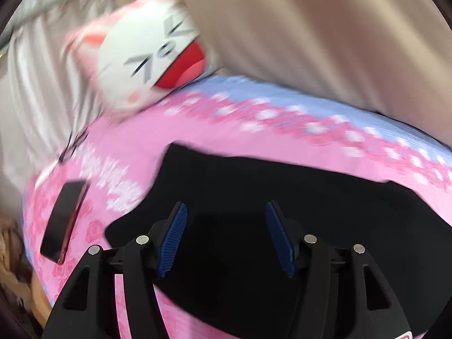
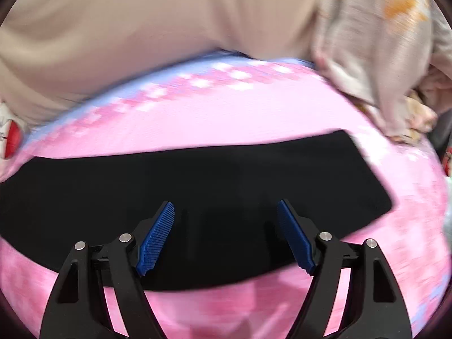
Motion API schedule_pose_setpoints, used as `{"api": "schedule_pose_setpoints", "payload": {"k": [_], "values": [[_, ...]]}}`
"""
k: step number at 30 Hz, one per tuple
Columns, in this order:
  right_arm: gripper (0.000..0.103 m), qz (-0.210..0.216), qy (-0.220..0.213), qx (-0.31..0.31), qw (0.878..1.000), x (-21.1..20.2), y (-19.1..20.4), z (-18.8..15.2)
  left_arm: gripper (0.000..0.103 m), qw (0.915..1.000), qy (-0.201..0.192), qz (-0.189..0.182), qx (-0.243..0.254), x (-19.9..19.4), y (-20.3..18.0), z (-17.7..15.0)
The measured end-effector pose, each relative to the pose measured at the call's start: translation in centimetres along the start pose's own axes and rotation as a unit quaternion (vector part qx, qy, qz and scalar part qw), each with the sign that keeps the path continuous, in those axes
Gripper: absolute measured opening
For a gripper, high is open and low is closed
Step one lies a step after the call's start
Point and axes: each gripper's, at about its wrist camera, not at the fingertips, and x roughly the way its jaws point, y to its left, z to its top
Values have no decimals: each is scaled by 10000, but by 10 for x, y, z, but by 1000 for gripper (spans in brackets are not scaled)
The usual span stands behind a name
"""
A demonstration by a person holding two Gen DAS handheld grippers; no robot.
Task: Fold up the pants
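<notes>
Pants black, folds unreadable; both views blurred; fingers spread.

Left gripper and right gripper look alike: black plastic linkage arms, round silver pivot screws, ribbed blue rubber finger pads.

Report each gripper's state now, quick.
Left gripper: open, holding nothing, above the black pants.
Right gripper: open, holding nothing, also over the black pants.
</notes>
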Motion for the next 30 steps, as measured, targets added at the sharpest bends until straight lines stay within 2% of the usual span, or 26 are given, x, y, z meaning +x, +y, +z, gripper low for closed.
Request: {"api": "schedule_pose_setpoints", "payload": {"k": [1,2,3,4,5,6,9,13,16,17,18,20,21,23,26,30], "values": [[71,47,152,303,9994,4,-25,-1,57,9999,-21,-93,90,-6,-16,-2],[67,342,63,707,9969,0,-52,1,58,9996,-12,-246,160,-11,-29,-3],[66,201,-31,846,9962,-5,-70,3,60,9986,37,-468,226,-15,-46,-7],[68,-184,-130,893,9958,-12,-88,3,66,9974,91,-668,273,-20,-59,-12],[69,-382,-190,958,9945,-16,-100,2,67,9957,143,-862,316,-23,-72,-18],[70,-376,-250,1093,9930,-19,-115,1,67,9927,230,-1096,436,-29,-91,-26],[70,224,-359,1362,9898,-25,-141,6,67,9874,276,-1334,805,-43,-136,-43],[67,577,-566,623,9948,-18,-114,45,67,9766,214,-1666,1342,-67,-198,-64],[59,1152,-425,-37,9924,2,-75,69,67,9651,288,-1938,1735,-80,-237,-81],[59,1097,-294,-175,9934,14,-66,72,67,9621,299,-1995,1837,-82,-246,-86],[58,869,-130,-293,9957,31,-64,76,67,9585,311,-2030,1979,-85,-258,-95],[57,-6,175,-486,9987,69,-72,78,67,9547,327,-2022,2158,-89,-271,-105],[77,183,191,-171,9995,73,-87,80,67,9542,332,-2010,2192,-88,-275,-107],[74,659,69,656,9956,59,-119,80,67,9543,340,-1976,2215,-87,-272,-107],[74,412,-217,775,9959,25,-138,63,69,9601,350,-1847,2071,-82,-255,-105],[74,971,173,1127,9887,18,-157,31,69,9653,440,-1750,1888,-72,-237,-103]]}}
